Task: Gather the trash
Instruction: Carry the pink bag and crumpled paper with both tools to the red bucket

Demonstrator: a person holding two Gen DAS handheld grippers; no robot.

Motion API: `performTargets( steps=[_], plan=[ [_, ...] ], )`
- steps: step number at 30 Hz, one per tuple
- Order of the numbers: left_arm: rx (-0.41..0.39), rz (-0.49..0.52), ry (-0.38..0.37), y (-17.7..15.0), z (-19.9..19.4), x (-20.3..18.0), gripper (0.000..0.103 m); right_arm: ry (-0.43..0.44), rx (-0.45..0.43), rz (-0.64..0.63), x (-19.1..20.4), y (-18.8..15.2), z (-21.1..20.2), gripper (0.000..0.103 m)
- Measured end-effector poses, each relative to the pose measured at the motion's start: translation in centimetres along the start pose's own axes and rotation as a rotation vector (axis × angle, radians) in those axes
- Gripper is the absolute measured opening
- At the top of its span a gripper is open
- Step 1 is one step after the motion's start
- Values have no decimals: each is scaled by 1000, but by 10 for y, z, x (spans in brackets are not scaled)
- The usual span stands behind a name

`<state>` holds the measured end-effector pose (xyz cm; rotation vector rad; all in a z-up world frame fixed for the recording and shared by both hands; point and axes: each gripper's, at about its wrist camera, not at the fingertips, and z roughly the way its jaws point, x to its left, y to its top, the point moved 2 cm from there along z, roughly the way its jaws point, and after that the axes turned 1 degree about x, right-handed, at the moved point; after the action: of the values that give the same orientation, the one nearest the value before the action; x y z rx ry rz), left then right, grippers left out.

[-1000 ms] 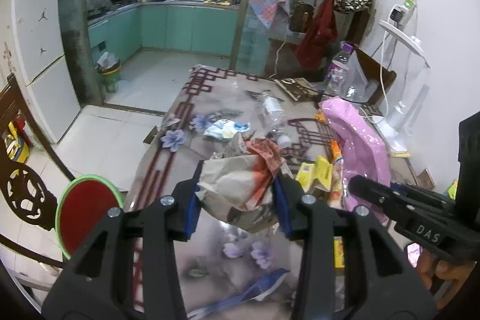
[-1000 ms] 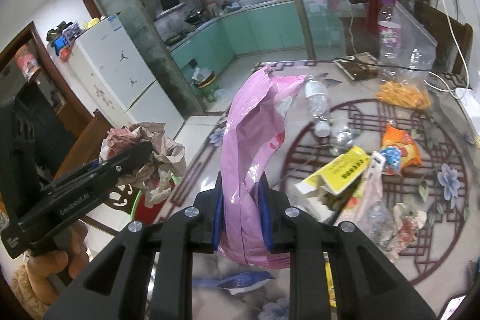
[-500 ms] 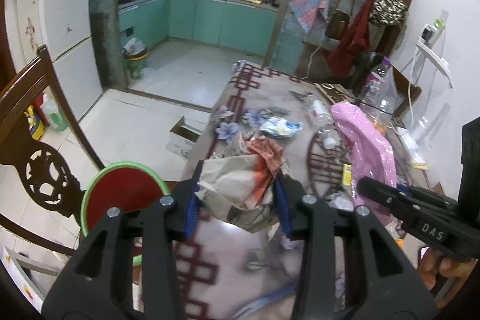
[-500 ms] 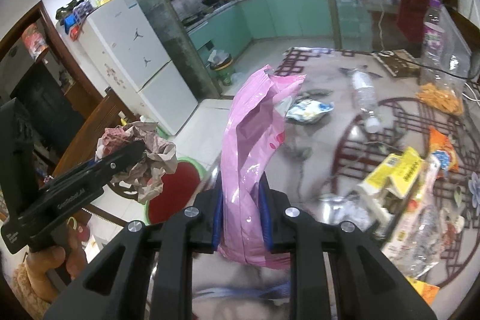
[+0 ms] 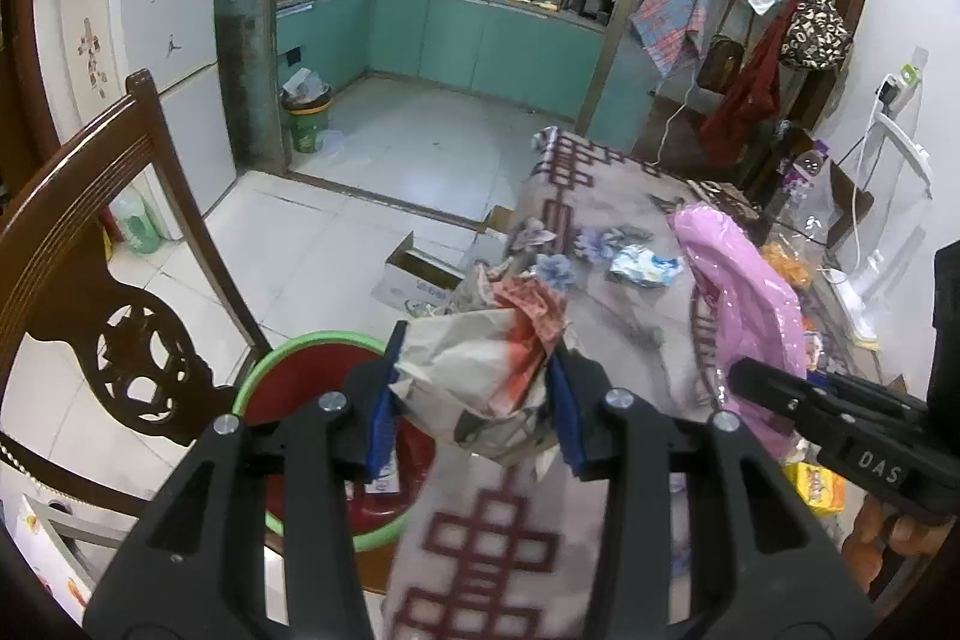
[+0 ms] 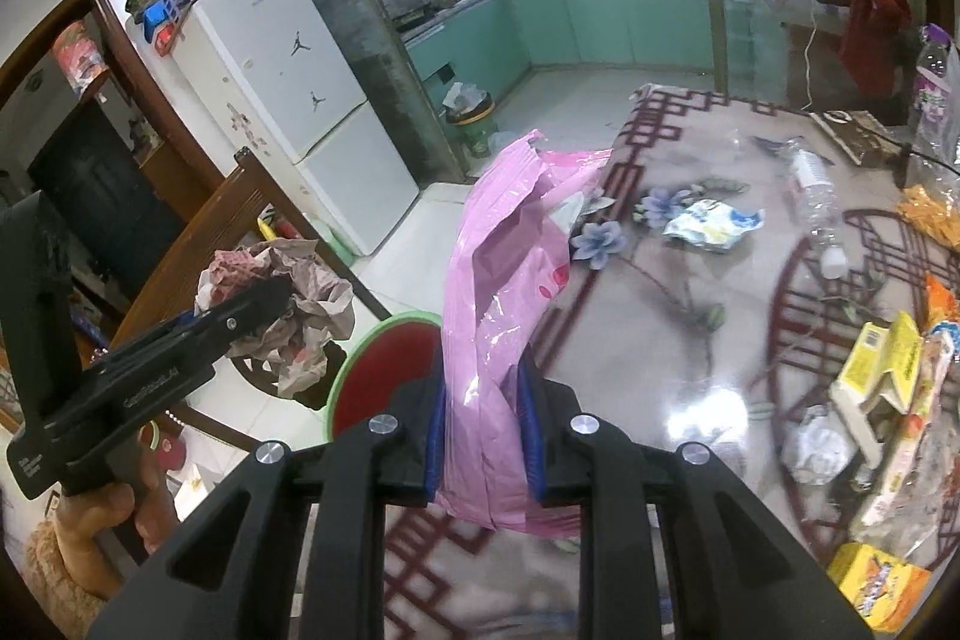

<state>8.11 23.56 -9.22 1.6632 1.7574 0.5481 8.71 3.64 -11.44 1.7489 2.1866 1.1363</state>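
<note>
My left gripper (image 5: 474, 394) is shut on a crumpled wad of brown and red paper (image 5: 480, 358), held above the table's left edge. The same paper wad (image 6: 282, 298) shows at the left of the right wrist view. My right gripper (image 6: 483, 436) is shut on a pink plastic bag (image 6: 504, 304), which stands up between the blue pads. That pink bag (image 5: 744, 304) hangs to the right of the left gripper. Just below and left of the table edge sits a red bin with a green rim (image 5: 300, 388), also seen as the bin (image 6: 384, 376) beside the bag.
The patterned table (image 6: 690, 340) still carries a blue-white wrapper (image 6: 714, 220), a plastic bottle (image 6: 816, 196), yellow boxes (image 6: 882, 370) and more wrappers at the right. A wooden chair (image 5: 90, 268) stands left of the bin. A cardboard box (image 5: 420, 274) lies on the tiled floor.
Both grippers have moved left across the table with their loads. The red bin has come from the far left to just beneath the left gripper, and the chair has come into view.
</note>
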Motion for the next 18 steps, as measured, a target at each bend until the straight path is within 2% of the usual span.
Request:
performTargets(
  steps=[12,18],
  plan=[
    [50,-10,44,1,20,58,41,21,41,9,43,2,41,20],
    [76,-26,71,1,34,81,41,56,92,-4,63,3,69,20]
  ],
)
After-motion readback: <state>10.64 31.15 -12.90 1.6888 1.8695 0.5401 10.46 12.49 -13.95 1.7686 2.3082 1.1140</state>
